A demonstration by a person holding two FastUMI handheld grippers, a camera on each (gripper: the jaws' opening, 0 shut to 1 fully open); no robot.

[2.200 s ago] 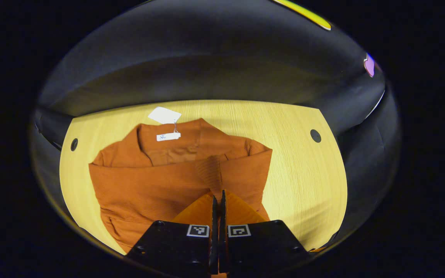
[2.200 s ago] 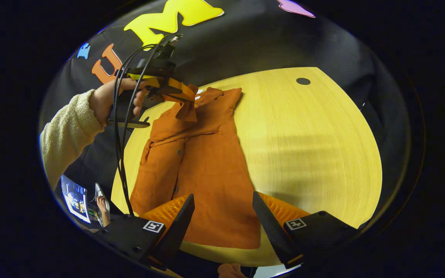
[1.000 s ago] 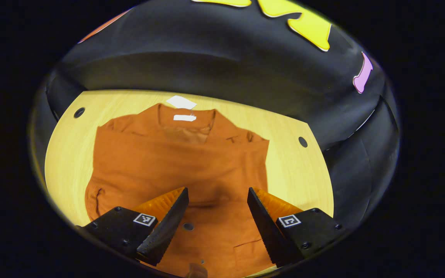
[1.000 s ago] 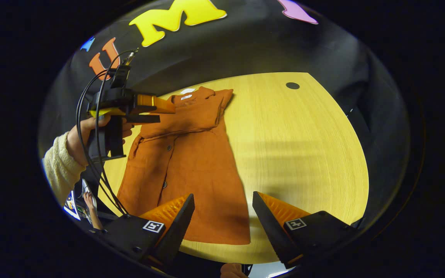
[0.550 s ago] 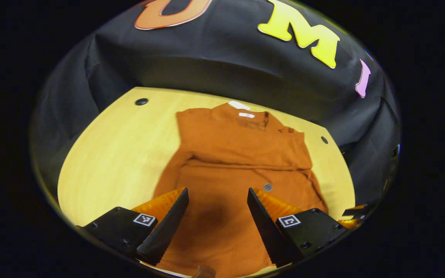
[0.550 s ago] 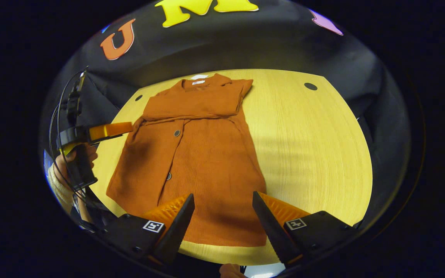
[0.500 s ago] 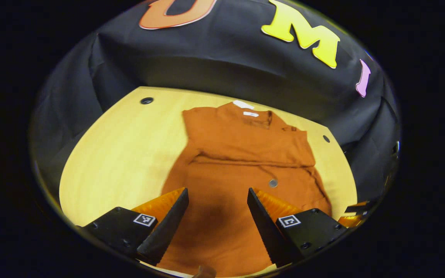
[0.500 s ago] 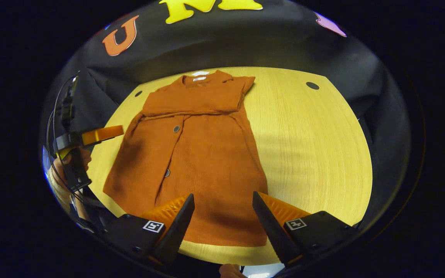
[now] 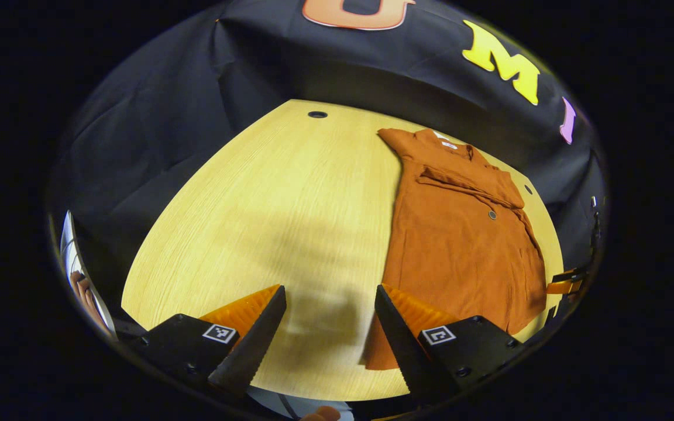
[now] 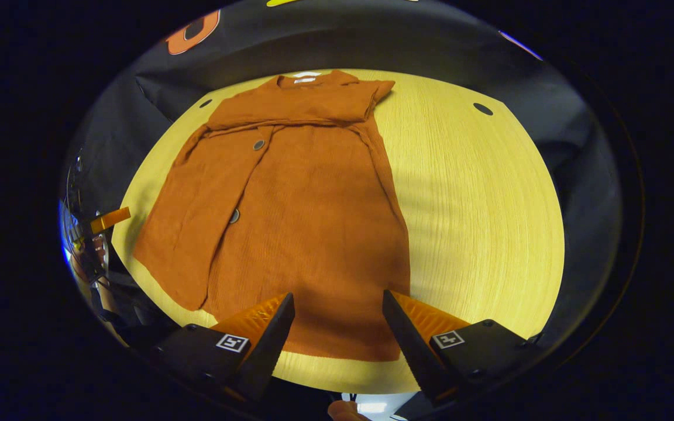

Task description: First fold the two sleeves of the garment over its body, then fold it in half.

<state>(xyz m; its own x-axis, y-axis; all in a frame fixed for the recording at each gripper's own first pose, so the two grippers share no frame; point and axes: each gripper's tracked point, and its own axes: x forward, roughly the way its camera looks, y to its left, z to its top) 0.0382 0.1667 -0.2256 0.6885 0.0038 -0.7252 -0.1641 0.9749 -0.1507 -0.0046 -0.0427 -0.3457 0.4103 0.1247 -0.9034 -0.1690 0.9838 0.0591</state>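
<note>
1. The surface (image 9: 267, 199) is pale wood with fine straight grain and a rounded outline. Dark round holes sit near its far corners. Its near edge is cut off behind the claws in both views. In the left gripper view a broad bare stretch lies to the left of the garment; in the right gripper view bare wood lies to its right.
2. The garment (image 10: 302, 193) is a rust-orange, finely ribbed buttoned piece lying flat on the surface, collar toward the booth wall and hem toward the near edge. Both sleeves lie folded across the chest as a band below the collar. The front panel on the left of the right gripper view overlaps the body, and its lower corner lies close to the surface's edge. Two small round buttons show; a white tag at the collar is too small to make out.
3. The left claw (image 9: 328, 295) hangs spread and empty above bare wood, one finger overlapping the hem corner in the picture.
4. The right claw (image 10: 337, 304) hangs spread and empty over the hem.
5. At the dark left rim of the right gripper view, the other claw's fingers are a small sliver, hard to make out.
</note>
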